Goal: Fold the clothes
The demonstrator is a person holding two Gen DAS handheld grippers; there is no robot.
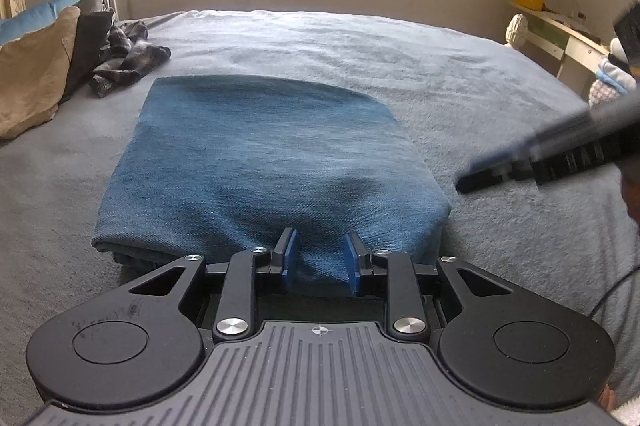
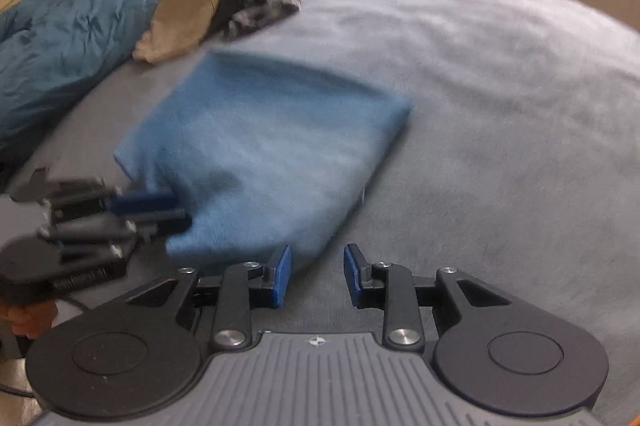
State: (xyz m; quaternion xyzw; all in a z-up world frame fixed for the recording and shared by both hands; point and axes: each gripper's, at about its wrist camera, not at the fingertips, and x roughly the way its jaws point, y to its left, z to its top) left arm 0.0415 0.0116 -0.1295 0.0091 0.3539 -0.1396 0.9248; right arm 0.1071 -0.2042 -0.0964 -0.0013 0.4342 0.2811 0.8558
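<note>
Folded jeans (image 1: 264, 161) lie mid-bed (image 1: 440, 73), wide bare blanket beyond their far and right edges. Left gripper (image 1: 320, 258) spread, near edge's cloth between fingers; right gripper (image 2: 317, 276) spread, empty.

Both wrist cameras sit low at the bed's (image 1: 460, 65) near edge, facing far; both see the folded jeans (image 1: 272, 153).

The folded blue jeans (image 1: 264, 161) lie flat on the grey bed cover (image 1: 460, 73), a neat rectangular stack of several denim layers with faded patches. The near edge bulges up in a soft fold. A crumpled plaid garment (image 1: 128, 59) lies well apart by the pillows.
</note>
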